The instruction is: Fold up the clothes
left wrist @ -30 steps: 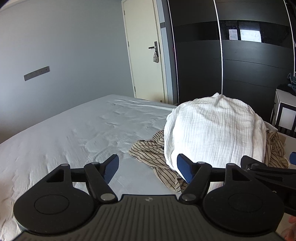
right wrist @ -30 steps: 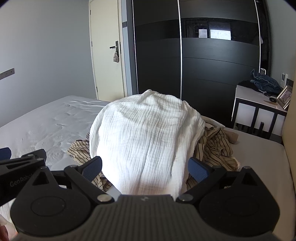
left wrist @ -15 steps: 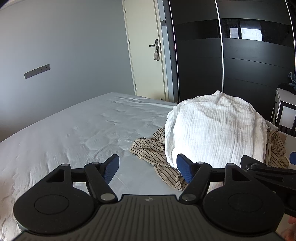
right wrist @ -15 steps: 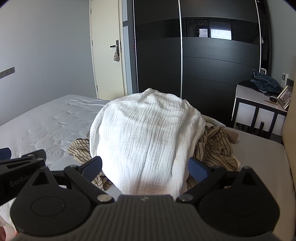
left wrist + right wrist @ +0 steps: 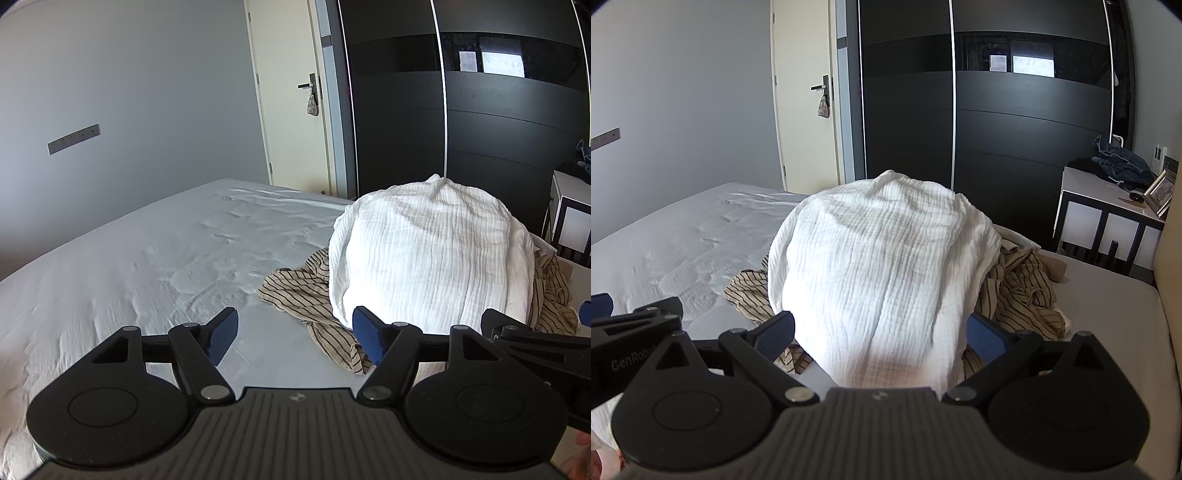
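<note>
My right hand-held gripper (image 5: 881, 338) is nearer: spread, empty, white garment (image 5: 882, 273) dead centre of frame. Left hand-held gripper (image 5: 295, 334), spread, empty, has it frame-right, on the bed (image 5: 147, 258).

This is a bedroom in a home. A wide bed (image 5: 140, 266) with a white sheet fills most of the floor, with clothes (image 5: 886, 266) heaped on it. Behind it stand a tall black sliding-door wardrobe (image 5: 997, 110) and a cream door (image 5: 288, 103) with a lever handle. A bedside cabinet (image 5: 1108, 221) carries a picture frame (image 5: 1161, 192) and crumpled jeans (image 5: 1123, 162).
</note>
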